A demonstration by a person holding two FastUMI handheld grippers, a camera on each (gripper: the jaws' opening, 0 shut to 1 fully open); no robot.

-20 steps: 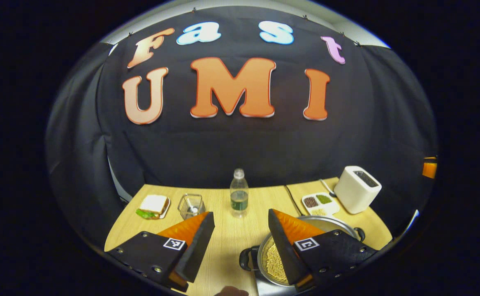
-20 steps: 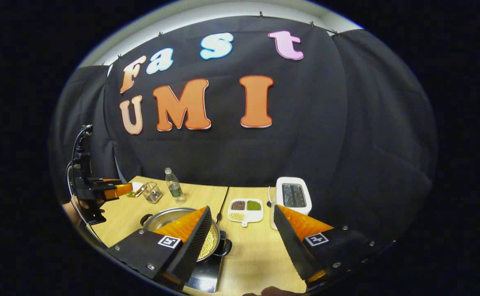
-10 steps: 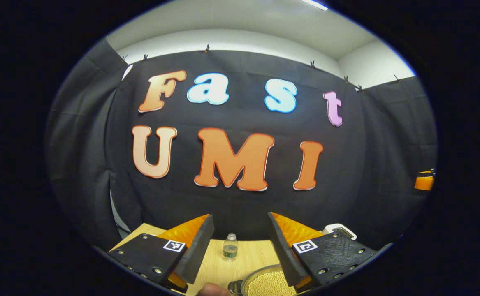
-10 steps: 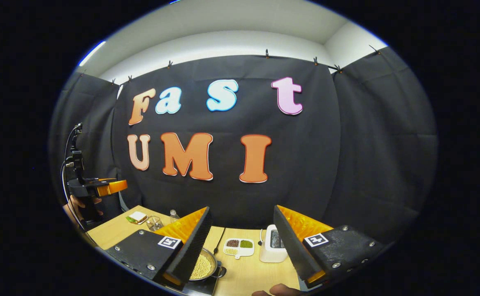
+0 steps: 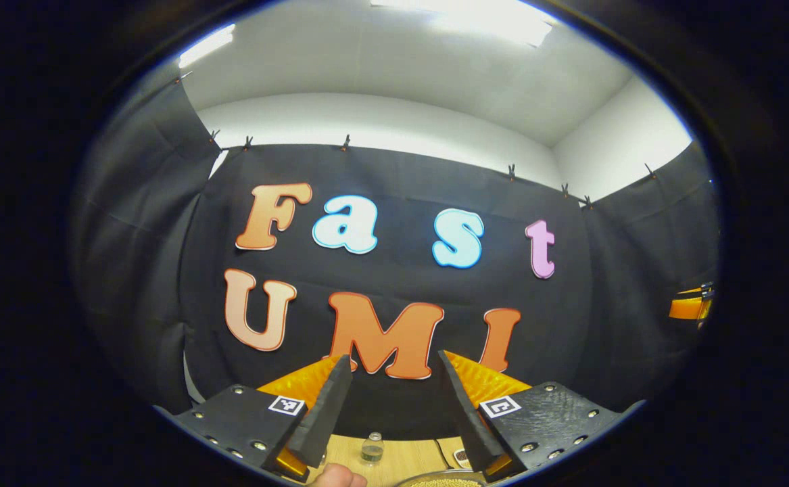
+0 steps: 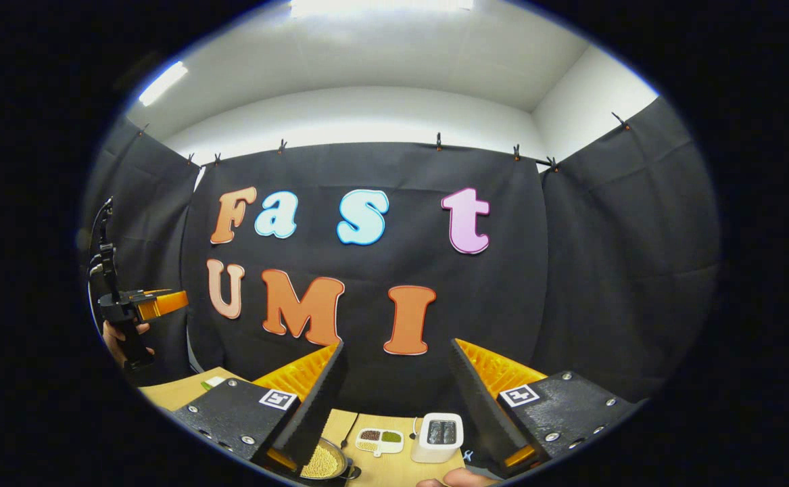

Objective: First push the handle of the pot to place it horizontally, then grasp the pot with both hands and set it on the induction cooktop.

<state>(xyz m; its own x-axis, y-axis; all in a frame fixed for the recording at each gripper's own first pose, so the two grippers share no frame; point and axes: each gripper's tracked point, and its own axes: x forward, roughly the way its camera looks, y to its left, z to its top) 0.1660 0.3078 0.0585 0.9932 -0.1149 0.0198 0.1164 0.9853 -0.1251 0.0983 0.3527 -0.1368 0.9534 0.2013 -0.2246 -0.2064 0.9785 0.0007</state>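
Gaping empty, two tools, left tool (image 5: 394, 406), right tool (image 6: 397, 399), one pot (image 6: 323, 463), one toaster (image 6: 438, 436)

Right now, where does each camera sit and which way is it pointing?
Left gripper view: rides on the left gripper, tilted up at the booth wall and ceiling; its two open fingers frame a bottle on the table.
Right gripper view: rides on the right gripper, also tilted up; open fingers, below them the pot, a divided dish and a toaster. The left gripper and a hand show far left.
Shared: wall, table, pot.
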